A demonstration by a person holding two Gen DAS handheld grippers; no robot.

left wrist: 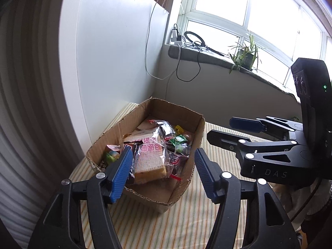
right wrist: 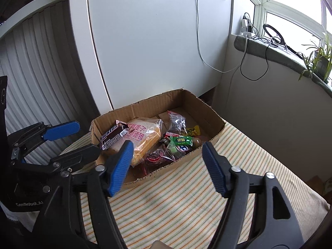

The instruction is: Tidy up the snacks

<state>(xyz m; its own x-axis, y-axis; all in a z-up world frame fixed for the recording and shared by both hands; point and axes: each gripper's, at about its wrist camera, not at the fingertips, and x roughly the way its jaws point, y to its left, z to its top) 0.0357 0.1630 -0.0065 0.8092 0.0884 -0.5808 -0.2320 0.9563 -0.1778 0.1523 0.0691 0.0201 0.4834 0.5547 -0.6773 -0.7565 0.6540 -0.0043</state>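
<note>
Striped cloth (right wrist: 186, 197) under window (left wrist: 238, 6). Cardboard box (right wrist: 145, 105) holds the snacks: bagged bread (right wrist: 145, 141), Snickers bar (right wrist: 112, 137). Left gripper (left wrist: 161, 176) and right gripper (right wrist: 166, 166) released, empty, near box.

Rough matt cardboard box (right wrist: 209, 112) w/ glossy plastic snack wrappers (right wrist: 176, 122), on striped woven cloth (right wrist: 186, 197).

Snack-filled cardboard box (left wrist: 187, 183) — striped cloth (left wrist: 199, 211)
</note>
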